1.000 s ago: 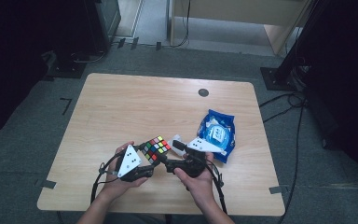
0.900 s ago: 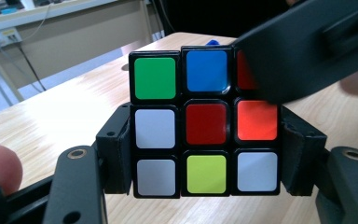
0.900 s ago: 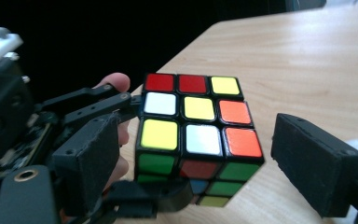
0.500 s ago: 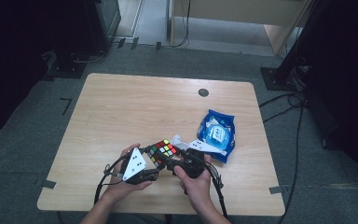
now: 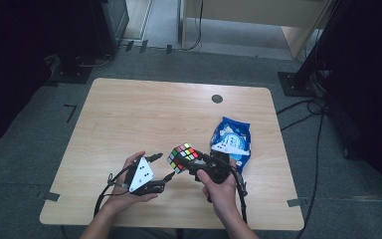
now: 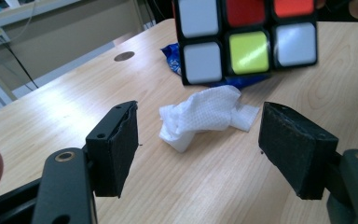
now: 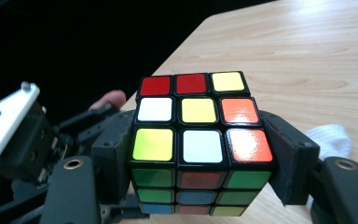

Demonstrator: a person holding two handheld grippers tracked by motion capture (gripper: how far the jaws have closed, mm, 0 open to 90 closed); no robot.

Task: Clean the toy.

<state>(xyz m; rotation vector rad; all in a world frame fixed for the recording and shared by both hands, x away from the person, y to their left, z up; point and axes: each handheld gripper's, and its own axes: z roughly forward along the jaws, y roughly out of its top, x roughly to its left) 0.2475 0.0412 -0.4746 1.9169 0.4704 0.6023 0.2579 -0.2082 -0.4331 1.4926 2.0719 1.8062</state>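
I think I am in a lab or work room. The wooden desk point(image 5: 129, 114) stands alone on grey carpet point(image 5: 40, 129). Black stands point(image 5: 298, 74) and loose cables point(image 5: 318, 129) sit around it, with dark screens at both sides.

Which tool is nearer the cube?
Right. The right tool is shut on the cube, a pad on each side. The left tool stands open just beside it, with the cube clear of its pads.

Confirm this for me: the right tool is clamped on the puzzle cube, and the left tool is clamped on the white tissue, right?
Not quite. The left tool is open, its jaws clear of the white tissue lying on the table, as the left gripper view shows. The right tool does clamp the puzzle cube.
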